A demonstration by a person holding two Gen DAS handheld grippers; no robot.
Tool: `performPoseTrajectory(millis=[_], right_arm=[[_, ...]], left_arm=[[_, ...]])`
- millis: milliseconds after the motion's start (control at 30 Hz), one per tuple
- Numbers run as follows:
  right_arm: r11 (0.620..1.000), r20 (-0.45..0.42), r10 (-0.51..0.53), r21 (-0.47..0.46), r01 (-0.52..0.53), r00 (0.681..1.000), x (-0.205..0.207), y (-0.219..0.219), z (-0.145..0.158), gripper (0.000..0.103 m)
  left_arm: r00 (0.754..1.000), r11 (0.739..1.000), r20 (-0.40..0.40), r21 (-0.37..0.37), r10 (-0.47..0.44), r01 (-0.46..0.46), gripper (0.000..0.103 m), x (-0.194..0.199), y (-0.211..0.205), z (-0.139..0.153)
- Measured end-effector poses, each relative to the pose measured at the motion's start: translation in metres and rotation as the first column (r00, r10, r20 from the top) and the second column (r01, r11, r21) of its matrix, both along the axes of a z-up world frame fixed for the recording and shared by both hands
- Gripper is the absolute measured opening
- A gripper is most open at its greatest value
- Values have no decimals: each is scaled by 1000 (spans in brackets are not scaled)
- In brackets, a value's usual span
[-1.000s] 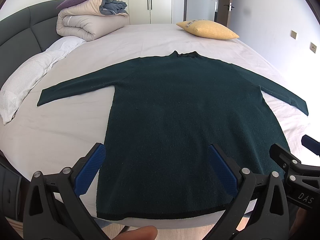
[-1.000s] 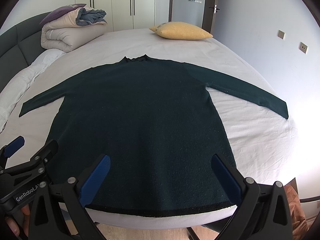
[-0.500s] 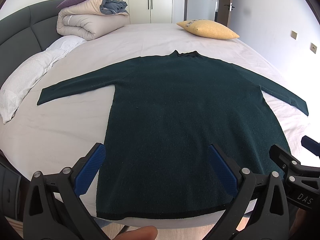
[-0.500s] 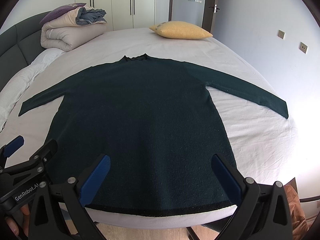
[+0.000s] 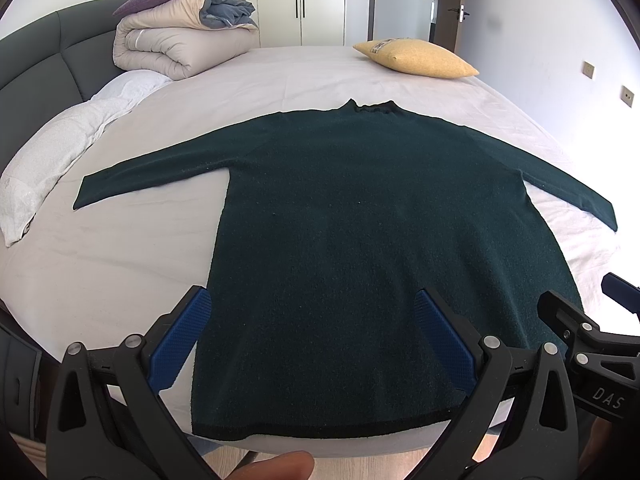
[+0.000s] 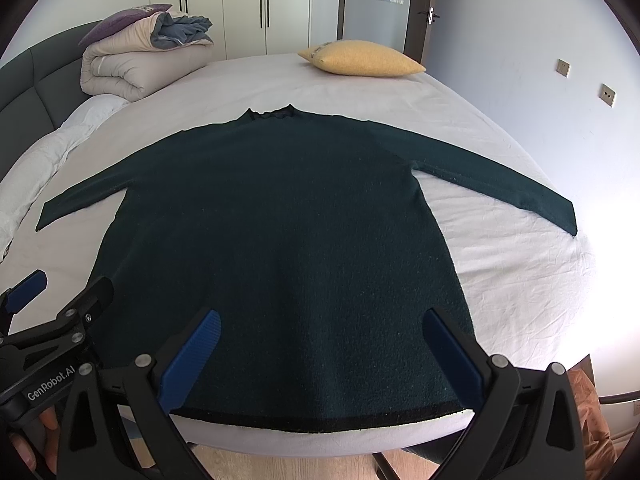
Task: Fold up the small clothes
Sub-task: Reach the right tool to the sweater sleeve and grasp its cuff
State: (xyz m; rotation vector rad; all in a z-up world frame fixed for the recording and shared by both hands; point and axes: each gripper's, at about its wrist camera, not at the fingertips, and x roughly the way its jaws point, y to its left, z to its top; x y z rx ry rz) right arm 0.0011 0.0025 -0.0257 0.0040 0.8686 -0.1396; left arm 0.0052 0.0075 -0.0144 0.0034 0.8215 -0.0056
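A dark green long-sleeved sweater (image 5: 360,220) (image 6: 280,220) lies flat on the white bed sheet (image 5: 100,264), collar away from me, both sleeves spread out sideways, black hem at the near bed edge. My left gripper (image 5: 312,320) hovers open above the hem's left part, nothing between its blue pads. My right gripper (image 6: 320,336) is open too, above the hem's right part and holding nothing. Each gripper shows at the edge of the other's view.
A folded duvet stack (image 5: 180,40) and a white pillow (image 5: 52,156) sit at the far left by the grey headboard (image 5: 44,64). A yellow cushion (image 5: 416,60) lies at the far end. Wooden floor (image 6: 280,464) shows below the bed edge; a wall (image 6: 540,60) stands on the right.
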Motion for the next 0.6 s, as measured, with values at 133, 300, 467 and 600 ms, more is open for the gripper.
performPoseTrajectory(millis=[133, 300, 467, 600], right_arm=[[1000, -7, -2, 0, 2, 1000, 0, 0, -3, 103], [1000, -21, -8, 10, 8, 1000, 2, -9, -8, 103], [999, -37, -28, 33, 29, 999, 10, -32, -11, 103], [995, -16, -25, 100, 26, 1000, 19, -65, -5, 103]], left_arm=[[1000, 1000, -7, -9, 4, -4, 103, 2, 0, -4], [1000, 1000, 12, 3, -11, 11, 103, 6, -3, -11], [999, 996, -12, -82, -49, 48, 103, 20, 2, -19], [995, 984, -35, -156, -92, 86, 103, 39, 5, -22]])
